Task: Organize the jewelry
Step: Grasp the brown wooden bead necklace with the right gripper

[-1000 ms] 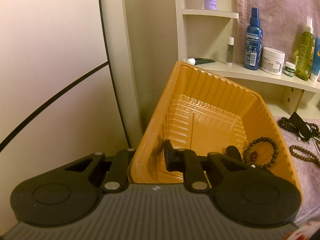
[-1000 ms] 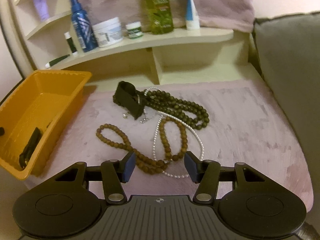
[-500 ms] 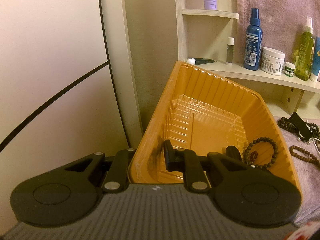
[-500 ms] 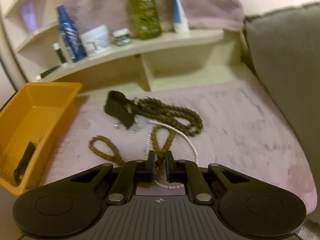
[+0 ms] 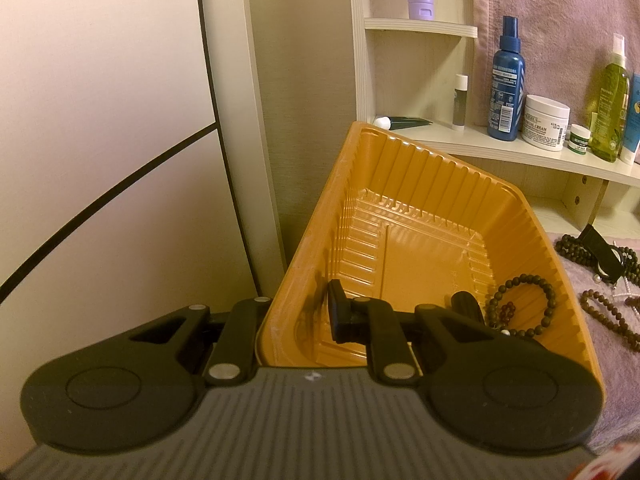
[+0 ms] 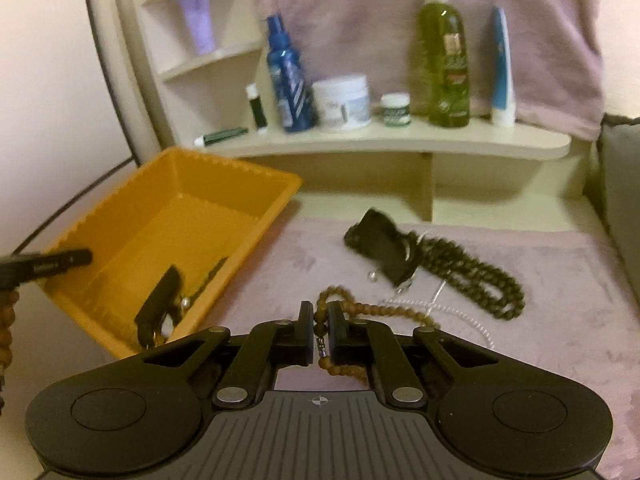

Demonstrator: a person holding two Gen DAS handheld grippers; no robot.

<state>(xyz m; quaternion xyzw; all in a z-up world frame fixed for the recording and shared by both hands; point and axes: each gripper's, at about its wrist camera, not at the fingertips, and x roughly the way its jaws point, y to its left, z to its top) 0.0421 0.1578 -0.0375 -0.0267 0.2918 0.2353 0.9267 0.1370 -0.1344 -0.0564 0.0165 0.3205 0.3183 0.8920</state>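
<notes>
**Brown beads pinched beside the orange tray**

The right gripper (image 6: 319,334) has its fingers nearly together, pinching a brown bead necklace (image 6: 376,312) on the pink cloth (image 6: 560,320), just right of the orange tray (image 6: 256,178). Bare cloth lies to the far right. The left gripper (image 5: 296,318) clamps the tray's near left wall, one finger inside, one outside. A dark bead bracelet (image 5: 520,306) lies in the tray's near right corner.

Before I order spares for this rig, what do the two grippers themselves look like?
Both match: the left gripper and right gripper have matte black linkage arms with silver pivot pins, round black housings either side, a ribbed grey body with a small white mark, and flat dark jaws. No cables or sleeves show.
</notes>
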